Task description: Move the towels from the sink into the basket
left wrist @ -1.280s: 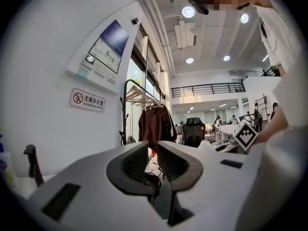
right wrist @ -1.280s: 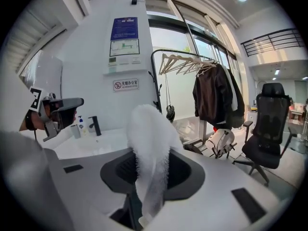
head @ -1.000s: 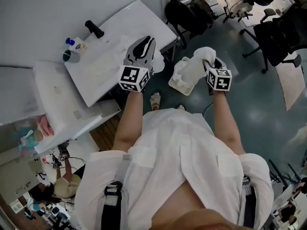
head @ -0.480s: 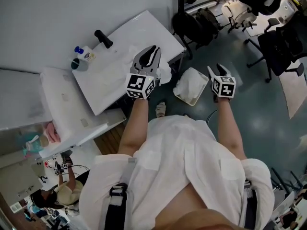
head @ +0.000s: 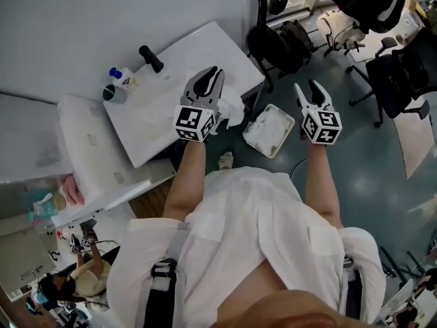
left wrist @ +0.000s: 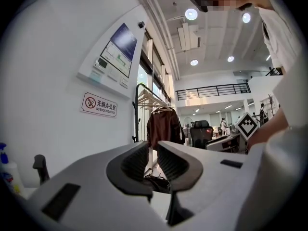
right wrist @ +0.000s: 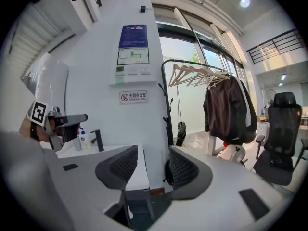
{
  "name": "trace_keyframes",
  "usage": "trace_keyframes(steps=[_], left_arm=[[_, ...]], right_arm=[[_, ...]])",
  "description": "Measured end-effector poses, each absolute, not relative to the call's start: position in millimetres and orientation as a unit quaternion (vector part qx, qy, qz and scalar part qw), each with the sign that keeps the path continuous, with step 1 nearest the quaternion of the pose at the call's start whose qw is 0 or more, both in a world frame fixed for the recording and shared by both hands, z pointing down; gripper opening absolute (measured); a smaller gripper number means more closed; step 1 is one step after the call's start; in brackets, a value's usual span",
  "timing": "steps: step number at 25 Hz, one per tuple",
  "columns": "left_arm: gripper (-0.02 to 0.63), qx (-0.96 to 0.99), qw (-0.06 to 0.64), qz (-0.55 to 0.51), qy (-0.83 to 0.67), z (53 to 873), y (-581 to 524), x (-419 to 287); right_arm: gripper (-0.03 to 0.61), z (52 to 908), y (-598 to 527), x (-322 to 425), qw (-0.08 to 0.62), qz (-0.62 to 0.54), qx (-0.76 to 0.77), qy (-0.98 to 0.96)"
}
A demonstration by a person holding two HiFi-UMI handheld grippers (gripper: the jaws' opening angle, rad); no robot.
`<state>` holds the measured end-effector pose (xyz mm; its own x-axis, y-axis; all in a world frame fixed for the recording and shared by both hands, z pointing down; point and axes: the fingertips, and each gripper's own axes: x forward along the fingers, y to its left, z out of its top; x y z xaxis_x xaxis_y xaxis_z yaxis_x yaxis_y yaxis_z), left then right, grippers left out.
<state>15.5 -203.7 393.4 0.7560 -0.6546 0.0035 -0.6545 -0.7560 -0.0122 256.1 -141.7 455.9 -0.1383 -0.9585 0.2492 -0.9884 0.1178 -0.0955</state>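
Loose towel (head: pixel 232 109) lay bunched at the right edge of the counter (head: pixel 153 111), touching or just beside the right flank of the left gripper (head: pixel 214 74). It showed no clear long axis. Left gripper pointed level over the counter, jaws a narrow slit apart with nothing between them. Basket (head: pixel 284 138) sat on the floor off the counter's right edge, between the two grippers, with a folded towel (head: pixel 268 130) already inside. Right gripper (head: pixel 306 85) hung beyond the basket, well apart from the loose towel; its jaws had just been opening, moderately wide and empty. Judgement: the left gripper was far nearer, and the towel lay to its right.
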Motion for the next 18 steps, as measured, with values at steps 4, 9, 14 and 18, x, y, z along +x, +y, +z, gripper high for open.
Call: trace_keyframes(steps=[4, 9, 14, 18], left_arm=[[0.049, -0.934, 0.006, -0.004, 0.358, 390.9, -212.3, -2.6], [0.049, -0.930, 0.006, -0.004, 0.369, 390.5, -222.3, -22.1], [0.049, -0.925, 0.004, -0.005, 0.379, 392.1, -232.5, -44.9], [0.049, -0.922, 0.002, -0.006, 0.386, 393.7, -240.6, -65.4]], right_arm=[[0.224, 435.5, -155.0, 231.7, 0.034, 0.093, 0.635, -0.766], [0.222, 419.8, -168.2, 206.0, 0.016, 0.072, 0.614, -0.786], [0.215, 410.9, -181.8, 186.8, 0.013, 0.060, 0.606, -0.793], [0.215, 412.8, -194.0, 164.9, 0.017, 0.059, 0.597, -0.800]])
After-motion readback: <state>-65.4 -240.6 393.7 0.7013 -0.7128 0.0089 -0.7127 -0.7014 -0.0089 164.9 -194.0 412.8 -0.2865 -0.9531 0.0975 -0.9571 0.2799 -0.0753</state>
